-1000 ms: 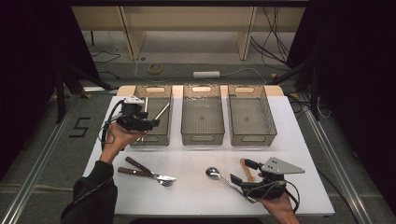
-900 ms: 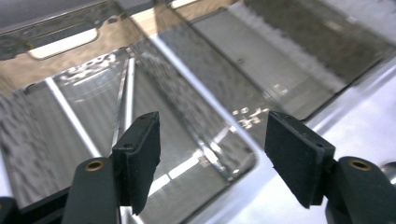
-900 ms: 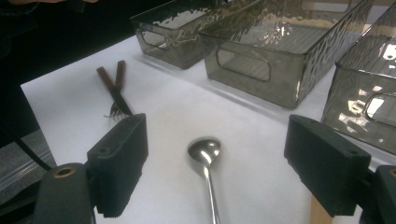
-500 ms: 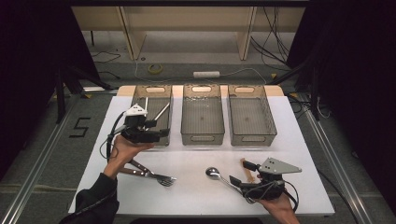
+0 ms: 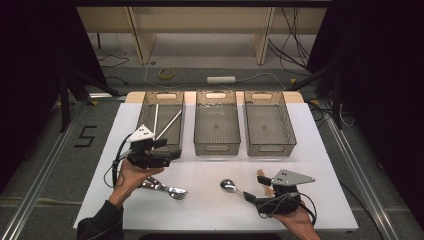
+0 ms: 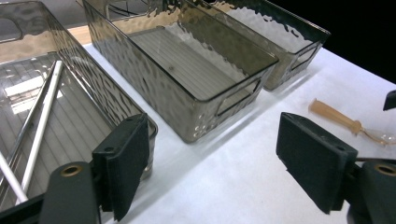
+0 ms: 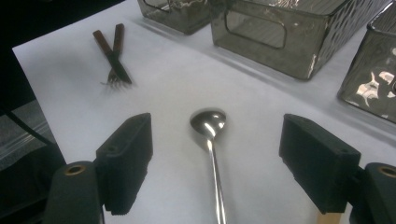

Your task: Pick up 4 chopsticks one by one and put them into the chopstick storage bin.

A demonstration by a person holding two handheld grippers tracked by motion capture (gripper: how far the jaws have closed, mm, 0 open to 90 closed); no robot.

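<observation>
Spoon (image 5: 231, 187) lies near the front of the white worktop (image 5: 210, 210), with its bowl pointing to the bins; in the right gripper view the spoon (image 7: 209, 125) sits on the worktop between the two black jaws of the right gripper (image 7: 219, 163), and the jaws stand wide apart, not touching it; in the high view the right gripper (image 5: 252, 196) rests low at the front right, held by a hand (image 5: 295, 220); a light brown handle (image 5: 263, 180) lies just beside it.

Forks (image 5: 167, 189) with dark handles lie crossed at the front left, just by the left hand (image 5: 131, 176); the right gripper view shows them too (image 7: 112, 58).

Left gripper (image 5: 175, 156) is held above the worktop, near the front end of the left bin (image 5: 145, 107); its jaws have just been opening and now stand wide apart with nothing between them; in the left gripper view (image 6: 210, 172) they frame bare white worktop.

Farther back, three see-through grey bins stand side by side; the left bin holds thin metal sticks (image 5: 167, 125), seen close in the left gripper view (image 6: 42, 116); the middle bin (image 5: 216, 148) and the right bin (image 5: 270, 149) look bare inside.
</observation>
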